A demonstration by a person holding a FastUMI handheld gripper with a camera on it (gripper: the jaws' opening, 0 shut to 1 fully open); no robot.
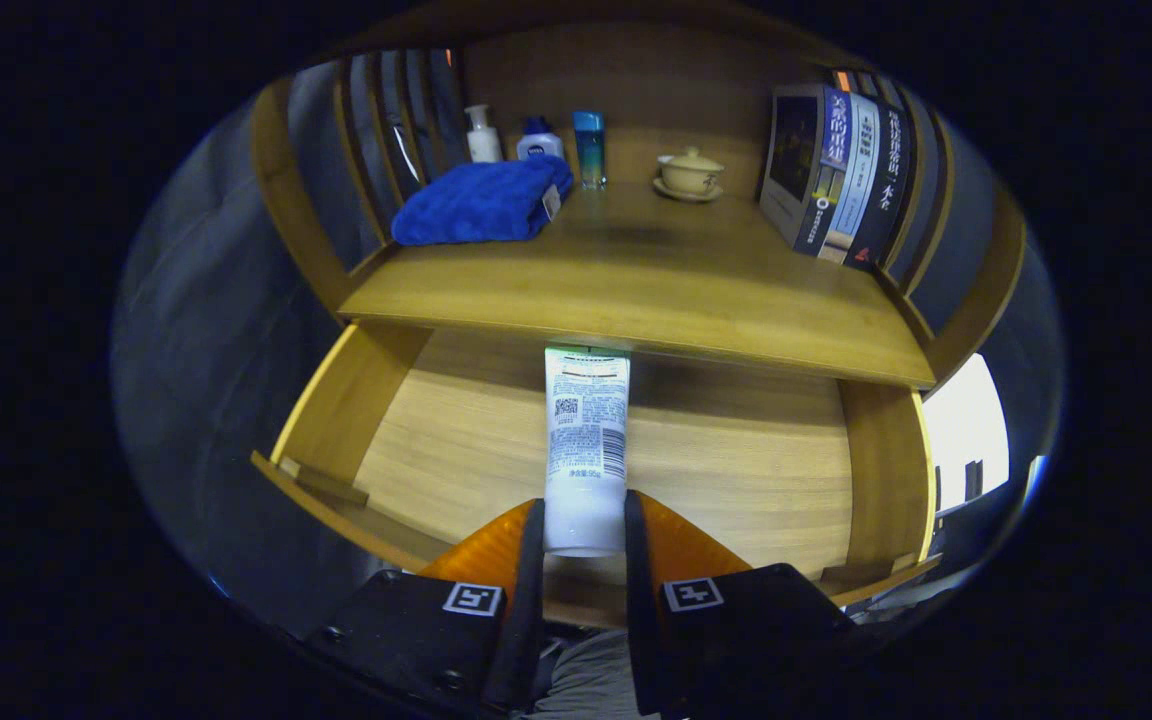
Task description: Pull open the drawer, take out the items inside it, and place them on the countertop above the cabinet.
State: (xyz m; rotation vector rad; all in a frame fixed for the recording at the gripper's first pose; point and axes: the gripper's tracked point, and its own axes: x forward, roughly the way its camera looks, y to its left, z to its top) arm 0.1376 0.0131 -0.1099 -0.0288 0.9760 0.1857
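My gripper (584, 520) points toward 12 o'clock, level, over the open drawer. Both fingers (532, 560) run parallel, jaws nearly closed, each pad pressing a side of the tube (586, 440). Grip sits at the tube's near end; its far end sticks out toward 12. Fingers look symmetric, no visible tilt.

Between my gripper (584, 525) fingers, one white tube (586, 450) over one open drawer (456, 440), on the countertop (636, 280) above that drawer one blue towel (481, 203), three bottles (536, 140), one lidded cup (689, 172), three books (836, 175)
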